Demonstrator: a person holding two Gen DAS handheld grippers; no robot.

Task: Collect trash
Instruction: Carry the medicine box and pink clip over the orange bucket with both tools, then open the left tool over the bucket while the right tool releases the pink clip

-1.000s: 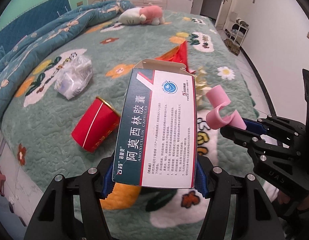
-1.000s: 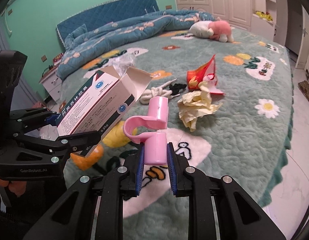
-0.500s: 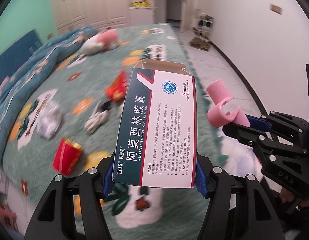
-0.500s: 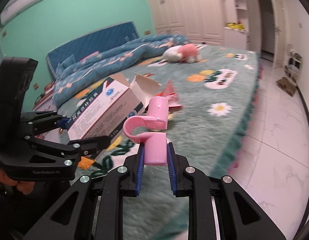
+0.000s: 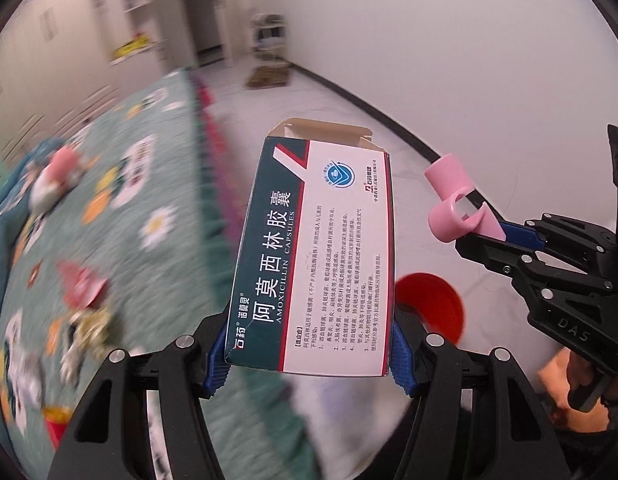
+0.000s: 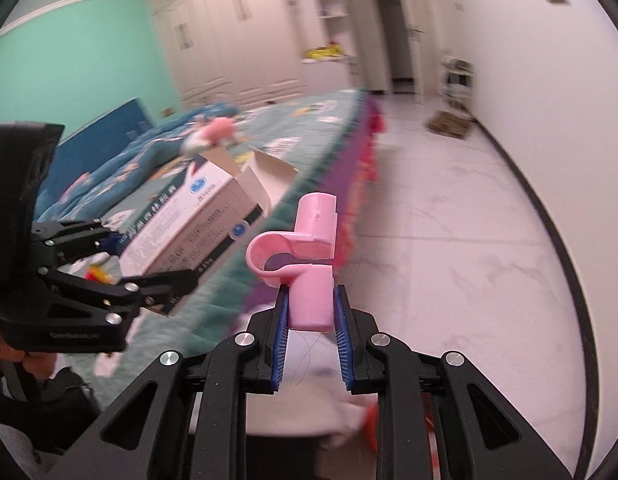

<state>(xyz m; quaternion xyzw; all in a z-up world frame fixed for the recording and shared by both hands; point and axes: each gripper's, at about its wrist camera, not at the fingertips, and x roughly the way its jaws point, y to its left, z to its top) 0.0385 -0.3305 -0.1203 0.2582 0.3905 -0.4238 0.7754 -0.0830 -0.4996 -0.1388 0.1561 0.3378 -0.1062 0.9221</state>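
My left gripper (image 5: 309,354) is shut on an open medicine box (image 5: 317,252), teal and white with printed text, its flap end pointing away. In the right wrist view the same medicine box (image 6: 197,216) shows at the left, held by the left gripper (image 6: 149,280). My right gripper (image 6: 311,340) is shut on a pink plastic clip (image 6: 305,256) that stands up between the blue pads. That pink clip (image 5: 457,208) also appears at the right of the left wrist view. A red round bin (image 5: 433,304) sits on the floor, partly hidden behind the box.
The green flowered bed (image 5: 121,208) lies to the left with blurred trash (image 5: 85,292) and a pink plush toy (image 6: 217,132) on it. White tiled floor (image 6: 449,216) spreads right of the bed toward a doorway (image 6: 393,28) and white wardrobes (image 6: 237,40).
Both grippers have swung right, away from over the bed toward the floor beside it, each keeping its item. The red bin has come into view behind the box.
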